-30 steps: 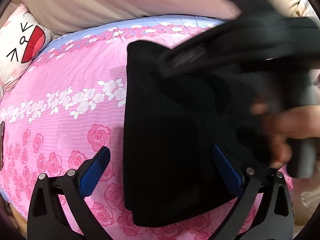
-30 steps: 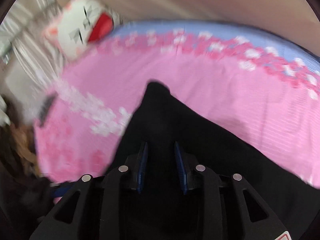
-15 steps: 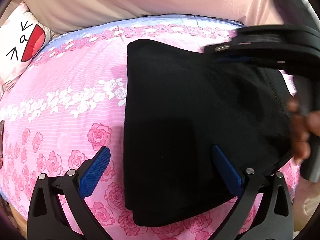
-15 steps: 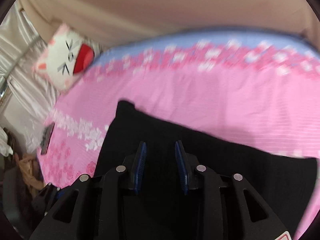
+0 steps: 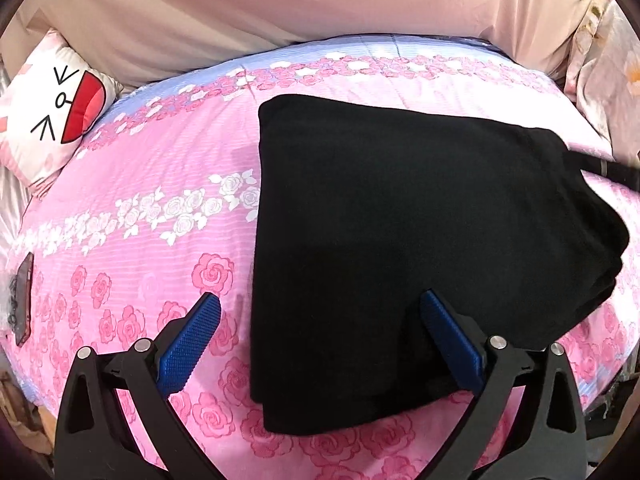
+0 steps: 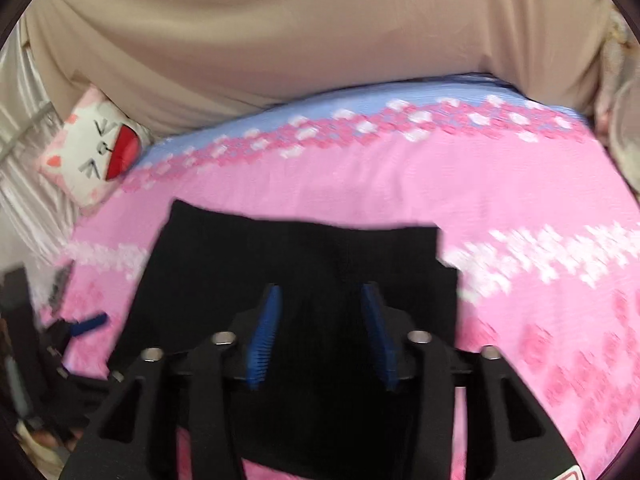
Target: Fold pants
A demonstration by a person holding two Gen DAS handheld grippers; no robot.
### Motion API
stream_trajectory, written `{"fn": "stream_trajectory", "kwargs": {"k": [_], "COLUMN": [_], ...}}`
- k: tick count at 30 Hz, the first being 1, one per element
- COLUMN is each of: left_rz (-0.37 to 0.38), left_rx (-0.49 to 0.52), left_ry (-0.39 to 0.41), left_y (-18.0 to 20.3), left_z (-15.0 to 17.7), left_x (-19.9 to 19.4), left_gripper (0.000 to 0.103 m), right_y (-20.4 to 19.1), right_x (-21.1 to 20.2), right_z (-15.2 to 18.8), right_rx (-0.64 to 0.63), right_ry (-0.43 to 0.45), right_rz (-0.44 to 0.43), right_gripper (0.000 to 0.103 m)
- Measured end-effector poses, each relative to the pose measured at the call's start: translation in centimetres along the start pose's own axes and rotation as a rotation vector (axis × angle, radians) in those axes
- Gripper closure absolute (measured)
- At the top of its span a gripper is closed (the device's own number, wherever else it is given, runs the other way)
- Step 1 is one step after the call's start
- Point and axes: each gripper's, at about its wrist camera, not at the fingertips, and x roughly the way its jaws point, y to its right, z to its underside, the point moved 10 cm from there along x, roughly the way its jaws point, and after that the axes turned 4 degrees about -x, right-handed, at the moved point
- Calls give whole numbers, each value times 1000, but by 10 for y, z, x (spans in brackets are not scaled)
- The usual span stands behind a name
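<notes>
The black pants (image 5: 400,220) lie folded into a thick rectangle on the pink rose bedspread (image 5: 140,184). My left gripper (image 5: 320,300) hangs open just above their near left edge, one blue pad over the bedspread and the other over the cloth. In the right wrist view the pants (image 6: 280,248) fill the lower middle. My right gripper (image 6: 322,292) hovers over them with its jaws opening. Black cloth shows in the gap, and the pads do not press on it. A blue pad of the left gripper (image 6: 86,324) shows at the left edge there.
A white cat-face cushion (image 5: 56,108) leans at the bed's far left corner. A dark phone (image 5: 22,300) lies by the left edge. Beige cloth (image 5: 320,8) hangs behind the bed, and a floral pillow (image 5: 608,72) stands at the far right.
The right gripper and the hand holding it swept right and out of the left wrist view, and its jaws widened. The pants now lie flat and uncovered. The left gripper stayed put.
</notes>
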Motion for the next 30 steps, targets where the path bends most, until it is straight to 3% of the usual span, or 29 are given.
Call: {"fn": "stream_trajectory", "kwargs": {"k": [4,5,7,10,15,17,20,24,27,29,30], "left_rz": [158,204,247,288,303,334,352,450,455,420,399], "left_rx": [-78,-109,-166,-275,-283,-286,-338,-493,-509,-486,-470], "left_ry": [-43,-70,-112,-211,-212,-221,-228,-249,-271,-273,-272], "left_y": [-2,-5,-11,-16,-1,8,8,-4,-4,0,2], "left_z": [8,12,21,38,38,37,33,26,24,22,21], "left_x": [-7,-6,-1,17,16,15,17,20,25,27,27], "left_gripper": [5,5,5,5,5,5,5,5,5,5,5], "right_y": [33,41,56,68,58,50,38,27,23,20,20], "right_x": [-6,-15,-30,-36,-24,-16,-15,-8,-1,4,6], "right_z": [36,44,56,76,92,97,94,86,78,73,71], "right_rx": [60,99,163,251,396,438,446,471,451,432,426], "right_ry": [-47,-39,-13,-29,-79,-106,-90,-78,-56,-43,-35], "right_rz": [66,53,43,-20,-221,-278,-316,-361,-343,-321,-308], "right_gripper": [45,40,20,20,20,15,14,5,5,9,20]}}
